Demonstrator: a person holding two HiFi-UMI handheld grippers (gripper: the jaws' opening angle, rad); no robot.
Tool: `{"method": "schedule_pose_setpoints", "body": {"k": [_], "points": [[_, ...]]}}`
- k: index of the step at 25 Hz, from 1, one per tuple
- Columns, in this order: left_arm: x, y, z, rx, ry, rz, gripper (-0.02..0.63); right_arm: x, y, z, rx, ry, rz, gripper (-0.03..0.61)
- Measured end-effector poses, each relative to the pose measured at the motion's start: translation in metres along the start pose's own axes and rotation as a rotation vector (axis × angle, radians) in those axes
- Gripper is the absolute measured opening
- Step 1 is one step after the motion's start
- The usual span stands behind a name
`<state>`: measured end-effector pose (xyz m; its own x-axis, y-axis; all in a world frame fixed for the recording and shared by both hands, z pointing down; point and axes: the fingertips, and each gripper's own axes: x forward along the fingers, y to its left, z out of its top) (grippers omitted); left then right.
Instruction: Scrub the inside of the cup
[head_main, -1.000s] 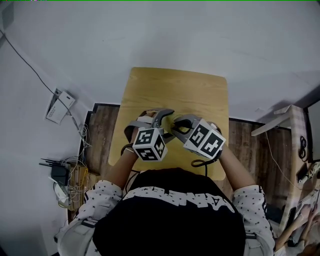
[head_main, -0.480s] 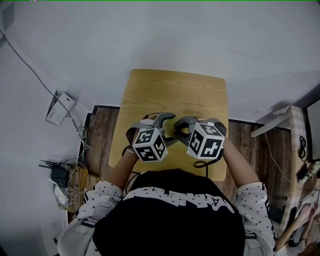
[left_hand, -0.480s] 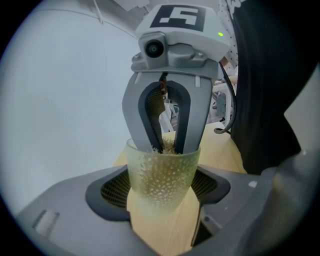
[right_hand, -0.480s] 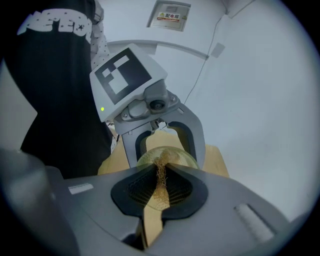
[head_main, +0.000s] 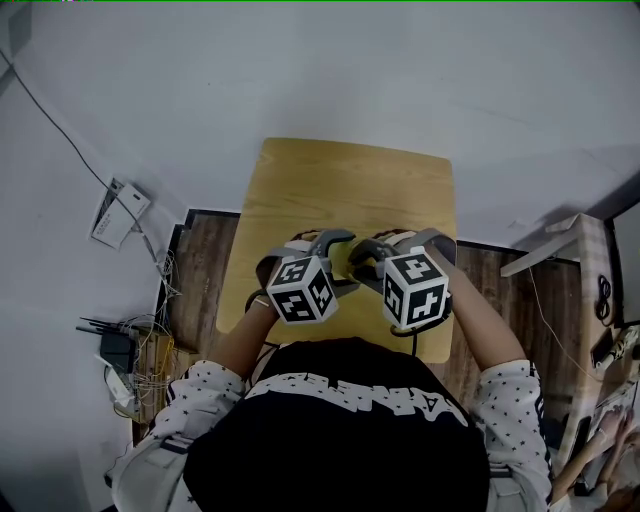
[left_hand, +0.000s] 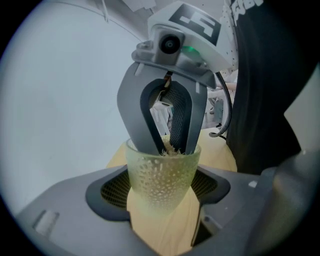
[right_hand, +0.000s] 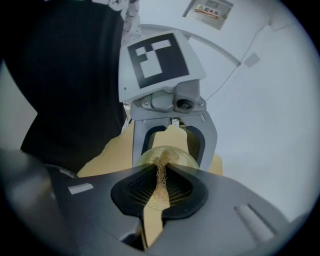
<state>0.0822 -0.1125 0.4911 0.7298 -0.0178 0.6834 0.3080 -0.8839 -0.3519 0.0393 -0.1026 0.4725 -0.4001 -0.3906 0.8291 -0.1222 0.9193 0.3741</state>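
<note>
Head view: left gripper (head_main: 335, 250) and right gripper (head_main: 362, 262) meet over the near edge of the table (head_main: 350, 180). Right marker cube sits squarer to camera than 1 s ago.
Left gripper view: jaws clamped on upright, translucent yellow-green dimpled cup (left_hand: 162, 175); right jaw tips inside it.
Right gripper view: jaws pinched together on tan fibre scrubber (right_hand: 160, 177) at the cup mouth.

Left gripper view: bottom of cup (left_hand: 162, 175) blurs into the counter (left_hand: 165, 230) behind it, so its edge can't be told. Tips of right hand-held gripper (left_hand: 168, 145) sit inside the cup, lost behind the frosted wall. Scrubber (left_hand: 167, 148) shows only a few fibres over the rim. Right gripper view: cup mostly behind that gripper's pads, just a rim arc shows; wall label (right_hand: 207, 10) too small to read. Head view: cup nearly all hidden between both grippers; counter's near edge covered by arms and torso; floor clutter (head_main: 128, 352) too small to identify.
</note>
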Motion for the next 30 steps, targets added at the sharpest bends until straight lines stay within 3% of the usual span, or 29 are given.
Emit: {"method": "schedule_pose_setpoints", "body": {"k": [10,12,22,30], "points": [[0.001,-0.015,-0.003,-0.058,-0.025,-0.13,0.368,-0.002,0.014,0.001,-0.353,0.048,0.035,0.049],[0.0,-0.016,-0.001,-0.064,-0.037,-0.144,0.368,-0.002,0.016,0.001,-0.381,0.061,0.043,0.049],[-0.004,0.002,0.0,-0.026,-0.038,-0.022,0.368,0.002,-0.005,-0.005,-0.243,0.09,-0.046,0.051],[-0.005,0.013,-0.003,0.014,-0.007,0.065,0.368,0.005,-0.014,-0.007,-0.029,0.092,-0.07,0.049]]}}
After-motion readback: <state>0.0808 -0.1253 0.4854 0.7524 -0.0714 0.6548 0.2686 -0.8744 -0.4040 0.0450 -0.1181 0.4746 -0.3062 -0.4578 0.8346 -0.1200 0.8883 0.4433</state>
